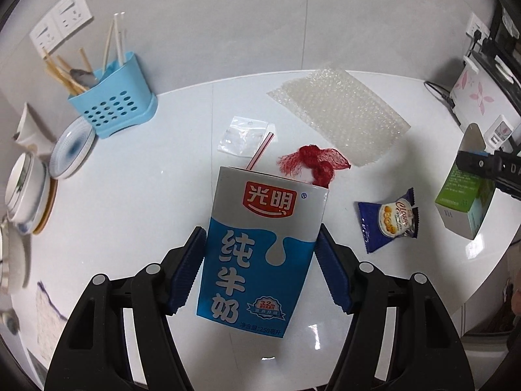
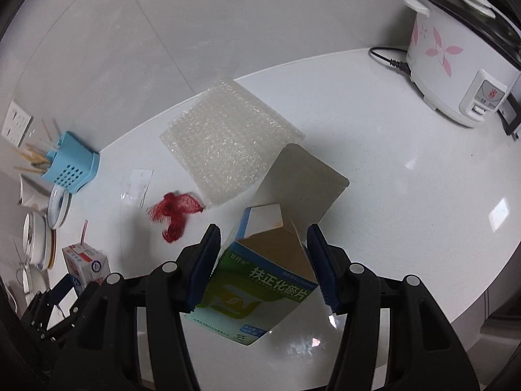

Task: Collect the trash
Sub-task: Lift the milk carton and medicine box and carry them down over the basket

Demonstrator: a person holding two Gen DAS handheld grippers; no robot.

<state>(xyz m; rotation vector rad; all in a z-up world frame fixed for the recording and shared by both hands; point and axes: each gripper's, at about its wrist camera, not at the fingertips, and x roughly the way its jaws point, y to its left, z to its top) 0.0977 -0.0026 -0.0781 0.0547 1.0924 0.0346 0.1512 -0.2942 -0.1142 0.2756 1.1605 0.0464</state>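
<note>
We've got the left hand-held gripper [image 1: 260, 267] clamped on the milk carton [image 1: 257, 244], blue pads on both sides, carton upright w/ straw [image 1: 259, 152] sticking out the top, lifted off the desk [image 1: 130, 202]. Right hand-held gripper [image 2: 262, 267] clamped on the open medicine box [image 2: 260, 290], flap up, tilted, also held above the desk. Still lying on the desk: red mesh net [image 1: 312, 163], bubble wrap [image 1: 342, 114], clear plastic baggie [image 1: 242, 135], blue snack wrapper [image 1: 387, 218].
</note>
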